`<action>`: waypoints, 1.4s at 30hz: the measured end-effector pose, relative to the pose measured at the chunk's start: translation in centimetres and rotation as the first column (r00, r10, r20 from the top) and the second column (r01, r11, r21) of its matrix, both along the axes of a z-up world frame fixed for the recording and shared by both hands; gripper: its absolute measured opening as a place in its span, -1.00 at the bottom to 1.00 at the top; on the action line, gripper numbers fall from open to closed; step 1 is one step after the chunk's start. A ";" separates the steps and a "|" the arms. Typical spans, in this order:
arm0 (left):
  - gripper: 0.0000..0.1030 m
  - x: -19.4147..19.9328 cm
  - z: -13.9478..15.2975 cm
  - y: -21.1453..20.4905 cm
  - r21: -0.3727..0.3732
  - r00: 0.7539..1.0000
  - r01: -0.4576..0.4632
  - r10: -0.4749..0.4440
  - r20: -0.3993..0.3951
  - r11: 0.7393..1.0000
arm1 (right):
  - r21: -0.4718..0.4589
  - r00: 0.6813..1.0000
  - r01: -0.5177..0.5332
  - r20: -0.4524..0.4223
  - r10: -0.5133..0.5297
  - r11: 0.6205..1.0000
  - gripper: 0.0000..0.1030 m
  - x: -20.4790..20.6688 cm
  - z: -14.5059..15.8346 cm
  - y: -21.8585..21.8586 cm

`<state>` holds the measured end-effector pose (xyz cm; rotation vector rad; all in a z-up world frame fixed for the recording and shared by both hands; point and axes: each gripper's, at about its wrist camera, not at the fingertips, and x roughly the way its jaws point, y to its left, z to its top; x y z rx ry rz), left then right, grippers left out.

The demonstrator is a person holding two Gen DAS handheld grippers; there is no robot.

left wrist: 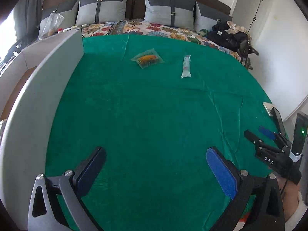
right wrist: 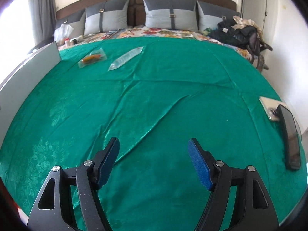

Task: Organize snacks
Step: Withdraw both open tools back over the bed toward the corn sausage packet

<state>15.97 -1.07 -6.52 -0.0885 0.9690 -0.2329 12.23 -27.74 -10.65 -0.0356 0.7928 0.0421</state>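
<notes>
Two snacks lie on the green cloth (left wrist: 146, 115) far ahead of both grippers. A flat clear packet with an orange snack (left wrist: 147, 58) lies at the left, also in the right wrist view (right wrist: 92, 57). A long clear tube packet (left wrist: 186, 66) lies to its right, also in the right wrist view (right wrist: 126, 58). My left gripper (left wrist: 156, 152) is open and empty, low over the cloth. My right gripper (right wrist: 154, 142) is open and empty, and shows at the right of the left wrist view (left wrist: 256, 130).
A grey box wall (left wrist: 48, 88) stands along the left edge of the cloth. Two phones (right wrist: 288, 132) lie at the right edge. Pillows (right wrist: 169, 13), a plastic bag (left wrist: 51, 24) and dark clothes (left wrist: 229, 32) lie at the bed's head.
</notes>
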 end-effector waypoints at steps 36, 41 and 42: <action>1.00 3.0 -6.5 -1.5 0.165 0.999 -0.030 0.027 0.023 0.986 | 0.001 0.996 -0.008 -0.089 0.008 1.000 0.70 2.0 -2.4 -0.2; 1.00 2.9 -6.5 -1.7 0.171 0.999 -0.038 0.035 0.023 0.985 | 0.003 0.996 -0.014 -0.092 0.015 1.000 0.74 2.1 -2.4 -0.2; 1.00 3.0 -6.4 -1.6 0.171 1.000 -0.026 0.025 0.013 0.985 | 0.003 0.996 -0.016 -0.093 0.016 1.000 0.75 2.1 -2.4 -0.2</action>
